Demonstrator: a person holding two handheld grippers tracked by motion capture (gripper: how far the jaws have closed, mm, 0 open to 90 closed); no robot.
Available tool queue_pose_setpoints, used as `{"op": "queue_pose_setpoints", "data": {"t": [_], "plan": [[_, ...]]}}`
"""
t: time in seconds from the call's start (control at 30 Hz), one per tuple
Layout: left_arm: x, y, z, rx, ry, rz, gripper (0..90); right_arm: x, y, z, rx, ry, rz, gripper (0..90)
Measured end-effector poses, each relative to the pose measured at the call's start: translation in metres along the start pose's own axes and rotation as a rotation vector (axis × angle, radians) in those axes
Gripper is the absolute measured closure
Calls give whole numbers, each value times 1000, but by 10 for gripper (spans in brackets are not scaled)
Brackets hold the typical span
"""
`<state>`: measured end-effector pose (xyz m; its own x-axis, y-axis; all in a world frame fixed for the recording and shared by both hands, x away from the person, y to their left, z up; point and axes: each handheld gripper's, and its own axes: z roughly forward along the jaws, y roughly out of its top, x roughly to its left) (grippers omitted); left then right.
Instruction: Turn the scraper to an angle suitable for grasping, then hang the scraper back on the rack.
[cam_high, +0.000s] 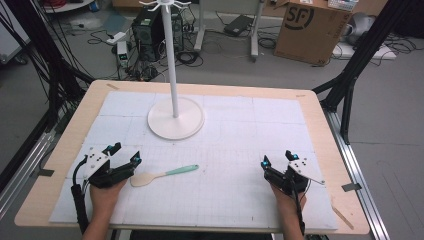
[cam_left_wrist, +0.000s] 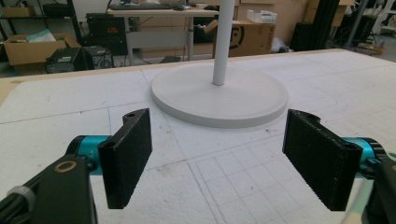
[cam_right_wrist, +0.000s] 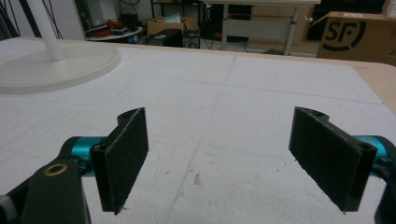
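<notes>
Now both wait low on worktop (cam_high: 60, 165). Left hand-held gripper (cam_high: 125, 157) wide open, empty, lower left of frame. Spatula (cam_high: 162, 175) lies flat just right of it, easy to grab. Right hand-held gripper (cam_high: 277, 160) wide open, empty, lower right. Hook stand (cam_high: 175, 117) upper middle, ready for hanging.

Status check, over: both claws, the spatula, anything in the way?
Left claw open, empty, beside the spatula. Right claw open, empty. Spatula flat on the mat, untouched. White stand farther back, nothing between.
</notes>
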<state>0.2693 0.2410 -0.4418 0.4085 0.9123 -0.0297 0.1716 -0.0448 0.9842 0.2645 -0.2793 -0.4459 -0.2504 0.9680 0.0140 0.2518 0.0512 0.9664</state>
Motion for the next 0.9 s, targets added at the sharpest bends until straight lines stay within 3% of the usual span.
{"op": "queue_pose_setpoints", "data": {"t": [0.9], "plan": [[0,1,-1,0,-6,-4,248,0,0,0,1,4,8,190]]}}
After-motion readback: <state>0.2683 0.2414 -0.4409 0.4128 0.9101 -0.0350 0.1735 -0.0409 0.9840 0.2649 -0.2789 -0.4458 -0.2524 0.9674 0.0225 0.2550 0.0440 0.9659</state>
